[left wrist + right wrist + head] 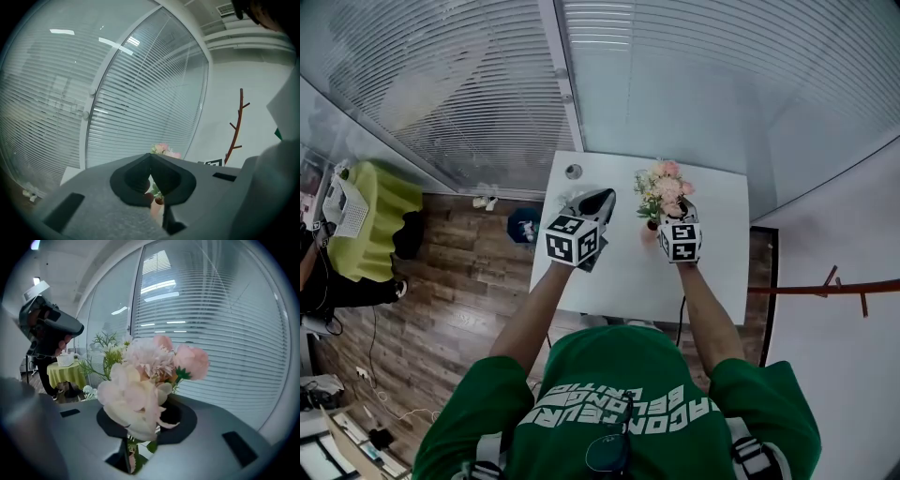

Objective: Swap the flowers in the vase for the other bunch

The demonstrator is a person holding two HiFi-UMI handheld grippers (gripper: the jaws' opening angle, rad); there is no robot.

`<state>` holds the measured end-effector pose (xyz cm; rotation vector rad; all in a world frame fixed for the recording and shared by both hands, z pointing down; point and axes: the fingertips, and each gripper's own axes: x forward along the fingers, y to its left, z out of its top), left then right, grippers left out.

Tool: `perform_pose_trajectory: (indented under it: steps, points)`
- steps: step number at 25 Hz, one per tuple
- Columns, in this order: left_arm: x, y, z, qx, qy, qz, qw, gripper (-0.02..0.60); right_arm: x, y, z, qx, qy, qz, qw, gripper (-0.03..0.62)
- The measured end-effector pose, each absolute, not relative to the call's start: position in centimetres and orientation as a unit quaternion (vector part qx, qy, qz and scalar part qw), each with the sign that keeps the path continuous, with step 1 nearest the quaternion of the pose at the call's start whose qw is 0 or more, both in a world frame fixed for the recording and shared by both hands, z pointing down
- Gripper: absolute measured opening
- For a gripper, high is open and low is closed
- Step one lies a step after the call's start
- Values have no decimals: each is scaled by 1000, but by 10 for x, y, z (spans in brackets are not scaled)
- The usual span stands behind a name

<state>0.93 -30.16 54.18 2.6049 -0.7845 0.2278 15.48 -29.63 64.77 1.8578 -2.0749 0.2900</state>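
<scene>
The right tool [676, 214] is clamped narrow on the stems of the pink bunch [150, 376], held upright above the far side of the desk [712, 262]. The left tool [151, 161] is closed with nothing between its jaws and hangs clear over the desk's left half. A small pinkish shape just below the blooms is probably the vase [649, 232].

Risks from here:
- The blooms fill the right gripper view, so I cannot see the vase mouth. The stems could strike the rim and tip the vase.
- Nothing steadies the vase, so a sideways push would slide it.

Writing: the green shirt [619, 394] carries white lettering, upside down and not legible. The marker cubes bear patterns only
</scene>
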Motion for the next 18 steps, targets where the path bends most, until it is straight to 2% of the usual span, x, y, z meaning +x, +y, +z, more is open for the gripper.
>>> perform_pose_trajectory:
  steps: [10, 14, 18]
  points:
    - [16, -306, 539, 936, -273, 79, 206, 2, 146, -292, 664, 641, -733, 127, 191, 102]
    - [19, -305, 537, 939, -266, 76, 205, 2, 144, -289, 669, 632, -732, 167, 193, 180]
    - [20, -308, 535, 941, -257, 71, 206, 2, 143, -287, 671, 629, -728, 188, 197, 226]
